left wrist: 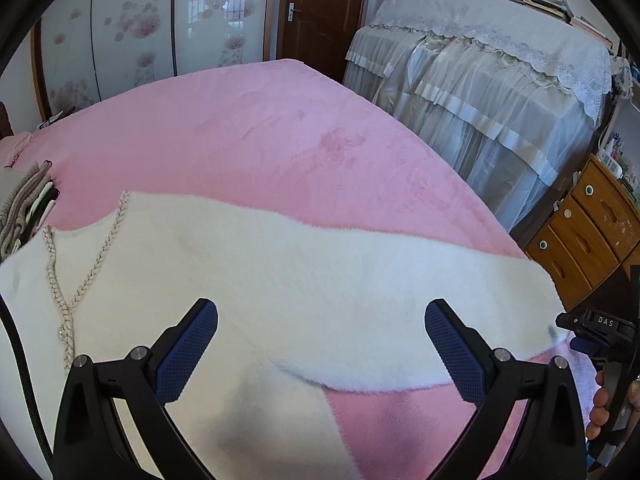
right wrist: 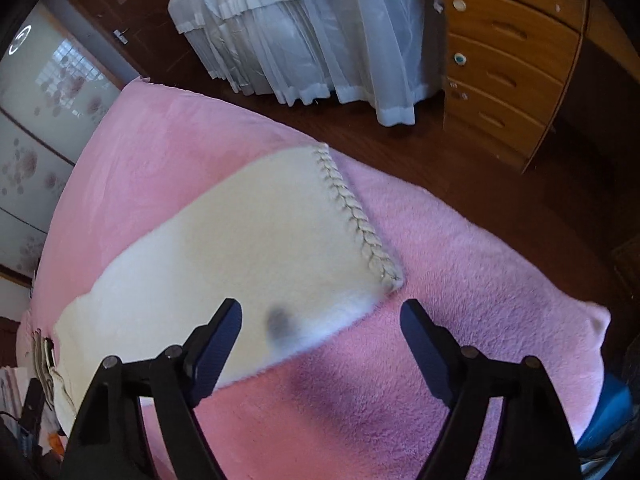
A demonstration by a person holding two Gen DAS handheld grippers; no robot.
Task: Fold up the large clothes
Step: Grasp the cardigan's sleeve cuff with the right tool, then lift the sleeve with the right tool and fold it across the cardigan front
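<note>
The left tool hangs over the white cardigan with its two blue-padded fingers spread wide and nothing between them; the right tool is likewise released, its dark fingers apart and empty, one above the near edge of a sleeve and the other above bare blanket. The cardigan lies flat on the pink blanket that covers the bed, near the edge closest to the cameras. In the left wrist view its body fills the lower left, with a braided trim running down the open front, and one sleeve stretches out to the right toward the bed's edge. In the right wrist view that sleeve lies slantwise across the blanket and ends in a braided cuff; a small grey smudge shows on the cloth just ahead of the fingers. At the far right of the left wrist view the other tool's black body is partly seen, with a hand around it. To the left of the cardigan sits a pile of folded clothes. Beyond the bed stand a wooden chest of drawers, furniture draped in white lace cloth, a dark wooden door and frosted flowered wardrobe doors.
</note>
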